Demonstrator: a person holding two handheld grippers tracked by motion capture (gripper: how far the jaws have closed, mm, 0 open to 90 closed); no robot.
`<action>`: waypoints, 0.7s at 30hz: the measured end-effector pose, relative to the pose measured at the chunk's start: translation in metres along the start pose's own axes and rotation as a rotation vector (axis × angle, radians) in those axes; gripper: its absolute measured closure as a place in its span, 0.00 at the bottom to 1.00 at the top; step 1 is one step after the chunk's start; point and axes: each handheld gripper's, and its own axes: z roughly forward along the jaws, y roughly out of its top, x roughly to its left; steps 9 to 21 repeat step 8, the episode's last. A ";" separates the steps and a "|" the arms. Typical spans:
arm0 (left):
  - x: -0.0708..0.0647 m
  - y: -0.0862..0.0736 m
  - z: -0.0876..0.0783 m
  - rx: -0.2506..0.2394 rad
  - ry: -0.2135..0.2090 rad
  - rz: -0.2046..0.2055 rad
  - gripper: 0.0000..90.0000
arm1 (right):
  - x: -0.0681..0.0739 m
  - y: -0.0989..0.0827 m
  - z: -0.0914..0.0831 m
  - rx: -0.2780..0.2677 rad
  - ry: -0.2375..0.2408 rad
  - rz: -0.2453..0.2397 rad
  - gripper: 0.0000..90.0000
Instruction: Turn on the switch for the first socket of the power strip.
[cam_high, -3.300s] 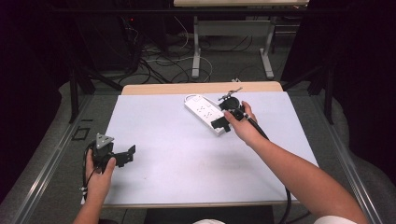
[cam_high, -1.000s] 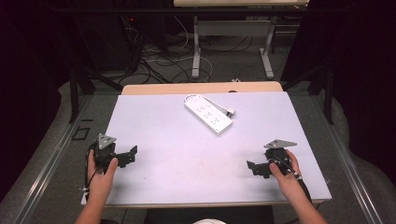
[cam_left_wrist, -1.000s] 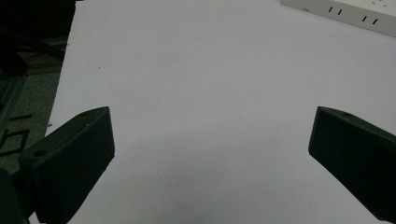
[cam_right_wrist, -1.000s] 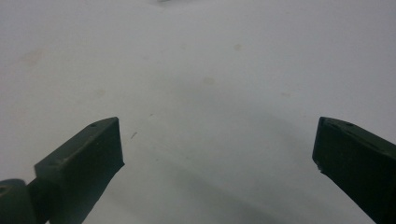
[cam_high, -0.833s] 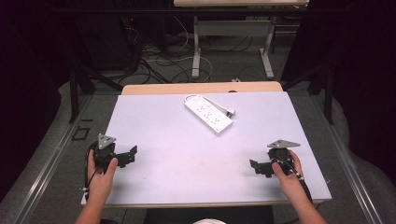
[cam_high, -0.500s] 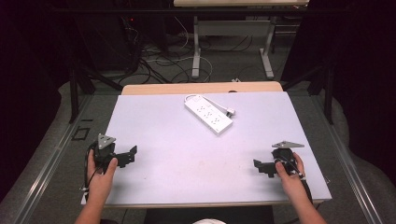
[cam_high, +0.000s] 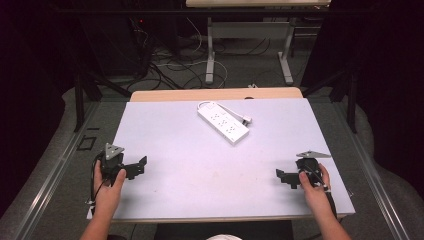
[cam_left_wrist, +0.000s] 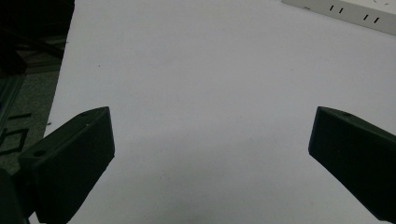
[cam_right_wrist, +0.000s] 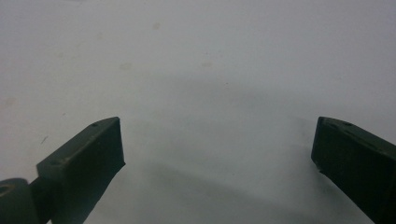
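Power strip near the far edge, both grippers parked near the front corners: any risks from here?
1. The right gripper sits close to the table's front right corner; a slip could take it off the edge.
2. The power strip has a plug end sticking out; a reach across might snag it.

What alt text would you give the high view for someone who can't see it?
A person's two hands rest at the near corners of a pale lavender table, the left gripper and right gripper both open and holding nothing. A white rectangular plastic power strip with its short cord and plug lies diagonally near the far edge, apart from both grippers.
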 end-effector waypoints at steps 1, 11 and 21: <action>0.000 0.000 0.000 0.001 0.000 0.000 0.00 | 0.000 0.000 0.000 0.004 -0.002 0.004 0.02; 0.001 0.000 0.001 0.000 0.000 0.001 0.00 | -0.003 0.000 -0.002 -0.007 -0.006 0.015 0.02; 0.001 0.000 0.001 0.000 0.000 0.001 0.00 | -0.003 0.000 -0.002 -0.007 -0.006 0.015 0.02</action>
